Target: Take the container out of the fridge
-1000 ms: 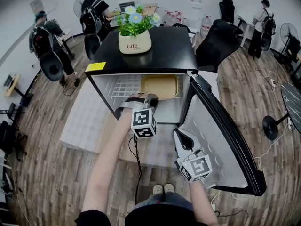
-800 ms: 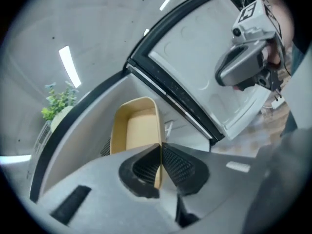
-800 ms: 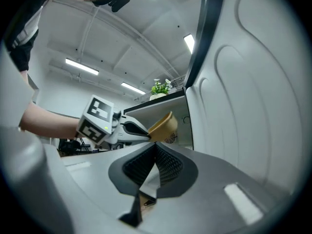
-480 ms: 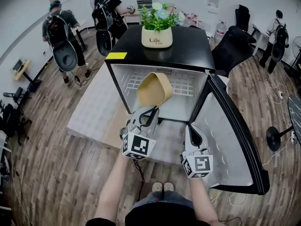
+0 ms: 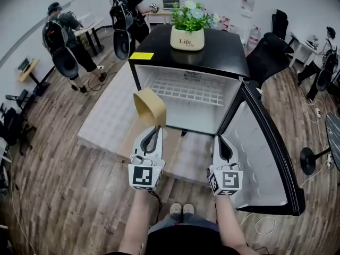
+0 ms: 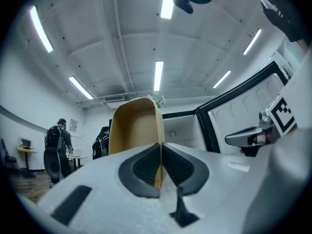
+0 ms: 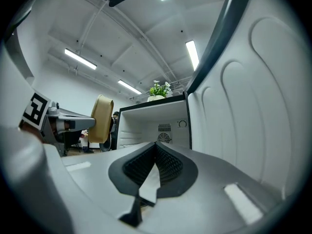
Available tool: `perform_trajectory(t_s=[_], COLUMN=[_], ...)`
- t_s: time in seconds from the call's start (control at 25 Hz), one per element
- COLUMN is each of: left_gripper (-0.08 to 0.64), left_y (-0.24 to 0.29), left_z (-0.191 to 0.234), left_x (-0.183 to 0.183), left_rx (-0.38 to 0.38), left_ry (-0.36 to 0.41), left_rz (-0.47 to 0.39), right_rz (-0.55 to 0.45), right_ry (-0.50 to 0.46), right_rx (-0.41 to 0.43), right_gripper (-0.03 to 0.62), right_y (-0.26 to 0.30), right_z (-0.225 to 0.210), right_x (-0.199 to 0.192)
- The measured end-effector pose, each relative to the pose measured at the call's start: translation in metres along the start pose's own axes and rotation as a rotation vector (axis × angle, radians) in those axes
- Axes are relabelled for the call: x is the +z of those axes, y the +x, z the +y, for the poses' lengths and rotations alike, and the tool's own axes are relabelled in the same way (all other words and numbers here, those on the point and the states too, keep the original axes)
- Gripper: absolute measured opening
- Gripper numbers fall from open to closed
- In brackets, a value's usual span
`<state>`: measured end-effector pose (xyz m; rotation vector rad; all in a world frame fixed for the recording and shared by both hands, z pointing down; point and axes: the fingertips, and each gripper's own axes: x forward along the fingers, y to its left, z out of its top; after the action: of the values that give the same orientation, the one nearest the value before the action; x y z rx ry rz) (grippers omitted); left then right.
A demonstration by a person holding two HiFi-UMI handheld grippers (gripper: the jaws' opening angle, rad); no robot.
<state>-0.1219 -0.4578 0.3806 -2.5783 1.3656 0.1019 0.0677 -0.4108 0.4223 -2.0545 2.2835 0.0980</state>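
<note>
A tan, shallow container (image 5: 150, 107) hangs in the air in front of the open black mini fridge (image 5: 190, 92), tilted on edge. My left gripper (image 5: 154, 131) is shut on its rim; in the left gripper view the container (image 6: 135, 130) stands up between the closed jaws of that gripper (image 6: 159, 152). My right gripper (image 5: 220, 146) is shut with nothing in it, held low beside the fridge door (image 5: 265, 153). In the right gripper view the container (image 7: 101, 119) shows at the left and the fridge's inside (image 7: 156, 126) looks bare.
A potted plant (image 5: 188, 25) and a yellow note (image 5: 141, 56) sit on the fridge top. The fridge stands on a pale mat (image 5: 109, 121). Black office chairs (image 5: 268, 52) and standing people (image 5: 64, 47) are behind. A round table (image 5: 332, 126) is at right.
The left gripper has drawn the container out of the fridge and back toward me, tipping it on edge. The right gripper has shifted slightly up beside the door.
</note>
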Motion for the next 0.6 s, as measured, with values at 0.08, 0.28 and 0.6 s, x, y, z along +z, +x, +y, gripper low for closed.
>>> perform_trajectory(t_s=[0.08, 0.28, 0.6], left_gripper=[0.02, 0.02, 0.02], left_y=[-0.012, -0.032, -0.04], left_z=[0.003, 0.013, 0.015], left_x=[-0.006, -0.022, -0.021], left_rx=[0.027, 0.087, 0.095], left_ry=[-0.023, -0.072, -0.071], left_rz=[0.007, 0.009, 0.008], right_rz=[0.001, 0.006, 0.004], right_ry=[-0.006, -0.023, -0.026], right_rx=[-0.006, -0.018, -0.042], right_gripper=[0.006, 0.006, 0.008], right_y=[-0.002, -0.009, -0.02], right_z=[-0.001, -0.002, -0.005], right_x=[0.0, -0.001, 0.0])
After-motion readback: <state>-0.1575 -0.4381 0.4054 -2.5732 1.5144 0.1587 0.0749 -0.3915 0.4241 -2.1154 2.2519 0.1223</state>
